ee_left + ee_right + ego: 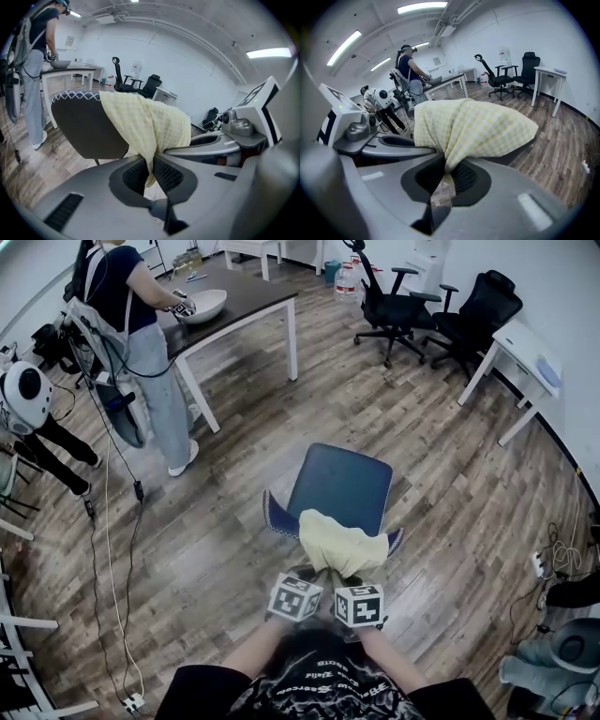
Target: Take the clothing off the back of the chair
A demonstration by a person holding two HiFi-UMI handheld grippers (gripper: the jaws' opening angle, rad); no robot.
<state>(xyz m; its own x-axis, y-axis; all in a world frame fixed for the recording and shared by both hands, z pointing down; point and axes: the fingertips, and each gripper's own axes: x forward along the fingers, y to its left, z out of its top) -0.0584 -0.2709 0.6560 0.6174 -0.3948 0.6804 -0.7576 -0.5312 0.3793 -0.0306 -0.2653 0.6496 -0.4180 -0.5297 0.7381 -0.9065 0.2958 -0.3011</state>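
A pale yellow checked garment [342,542] hangs over the back of a dark blue chair [342,486], right in front of me. My left gripper [309,574] and right gripper [345,576] sit side by side at the garment's near edge, just below the chair back. In the left gripper view the left gripper [150,171] is shut on a fold of the garment [150,124], with the chair back [84,124] behind it. In the right gripper view the right gripper [449,176] pinches another fold of the garment [478,126]. The cloth hides most of the chair back there.
A person [131,324] stands at a dark-topped table [253,292] at the upper left. Two black office chairs [394,296] and a white desk [525,352] stand at the far right. Cables [112,549] trail over the wood floor on the left.
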